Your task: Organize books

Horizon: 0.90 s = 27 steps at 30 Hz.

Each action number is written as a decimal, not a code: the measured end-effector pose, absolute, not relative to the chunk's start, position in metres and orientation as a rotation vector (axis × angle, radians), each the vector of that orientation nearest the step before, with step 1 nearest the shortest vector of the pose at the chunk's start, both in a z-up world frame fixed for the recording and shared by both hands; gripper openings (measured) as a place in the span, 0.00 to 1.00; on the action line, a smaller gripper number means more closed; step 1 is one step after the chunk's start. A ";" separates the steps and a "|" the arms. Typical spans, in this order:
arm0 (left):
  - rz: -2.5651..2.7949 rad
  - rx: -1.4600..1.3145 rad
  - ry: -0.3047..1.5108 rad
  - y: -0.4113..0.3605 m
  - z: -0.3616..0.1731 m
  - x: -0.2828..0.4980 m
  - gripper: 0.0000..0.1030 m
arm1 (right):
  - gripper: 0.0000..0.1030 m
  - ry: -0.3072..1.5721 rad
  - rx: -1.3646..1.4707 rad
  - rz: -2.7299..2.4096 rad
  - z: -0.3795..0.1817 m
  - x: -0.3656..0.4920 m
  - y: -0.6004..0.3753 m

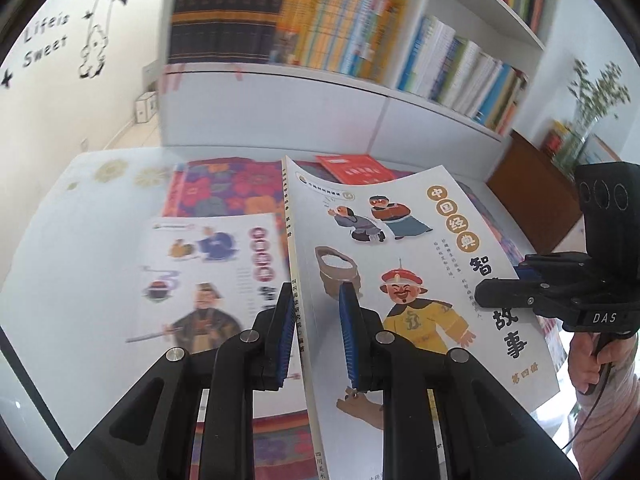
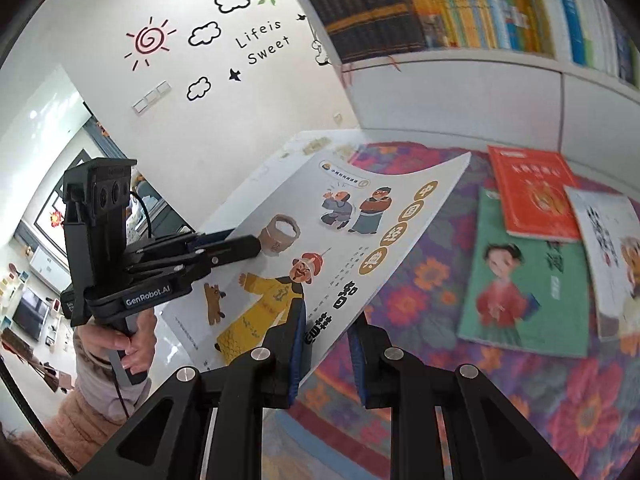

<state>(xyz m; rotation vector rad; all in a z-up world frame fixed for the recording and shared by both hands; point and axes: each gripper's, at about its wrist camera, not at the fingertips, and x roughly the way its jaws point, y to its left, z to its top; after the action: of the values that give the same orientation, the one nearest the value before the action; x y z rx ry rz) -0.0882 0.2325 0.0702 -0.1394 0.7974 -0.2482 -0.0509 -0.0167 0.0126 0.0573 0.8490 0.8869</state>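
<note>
Holding rows of upright paperbacks, the white bookshelf [image 1: 404, 92] is standing behind the table [image 1: 60, 280]. Both grippers are clamping one thin, glossy picture book [image 1: 400, 248] lifted above the flowered cloth [image 2: 420, 280]: the left gripper [image 1: 316, 328] is pinching its spine edge, the right gripper [image 2: 328, 344] its opposite edge, bending the cover. A similar book [image 1: 208, 280] is lying flat below; a red book [image 2: 532, 196], green book [image 2: 528, 276] and white book [image 2: 608, 248] are overlapping on the cloth
</note>
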 end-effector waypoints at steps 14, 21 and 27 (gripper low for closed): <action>-0.155 -0.272 0.791 0.320 0.052 -0.075 0.17 | 0.19 0.838 -0.001 0.936 0.013 -0.023 0.082; -0.148 -0.325 0.833 0.339 0.026 -0.060 0.17 | 0.19 0.868 -0.001 0.920 -0.002 -0.008 0.107; -0.136 -0.330 0.870 0.348 0.007 -0.051 0.17 | 0.19 0.909 0.004 0.921 -0.019 0.003 0.120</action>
<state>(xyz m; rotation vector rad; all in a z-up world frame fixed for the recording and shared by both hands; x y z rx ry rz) -0.0511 0.3475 0.0069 -0.3302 0.8696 -0.1362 0.0033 0.1202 -0.0192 0.0044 0.9091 0.9215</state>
